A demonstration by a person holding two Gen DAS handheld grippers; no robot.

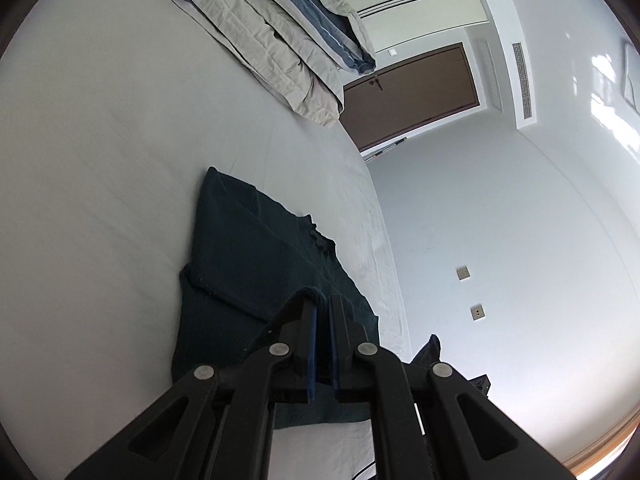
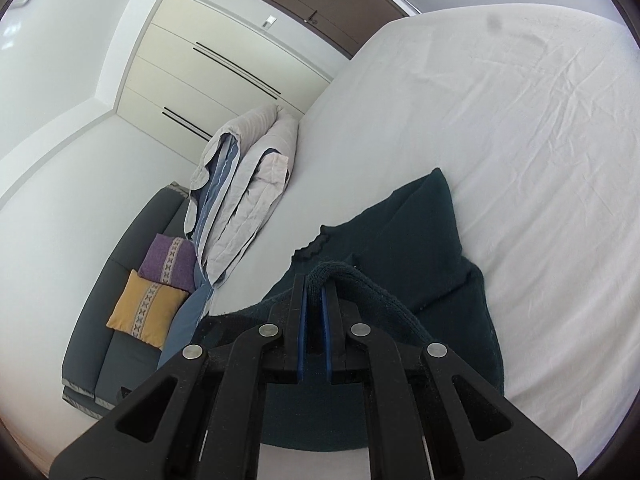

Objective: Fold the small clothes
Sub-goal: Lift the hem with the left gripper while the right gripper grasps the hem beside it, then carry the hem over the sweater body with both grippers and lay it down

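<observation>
Now both grippers, left (image 1: 323,305) and right (image 2: 314,286), had jaws clamped on the dark green knitted sweater's (image 1: 248,256) hem above the white-sheeted bed (image 1: 100,160)

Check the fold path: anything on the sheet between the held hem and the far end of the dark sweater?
Nothing visible. Both the left claw and right claw are shut on the dark sweater. The folded duvet lies apart, further up the bed sheet.
</observation>
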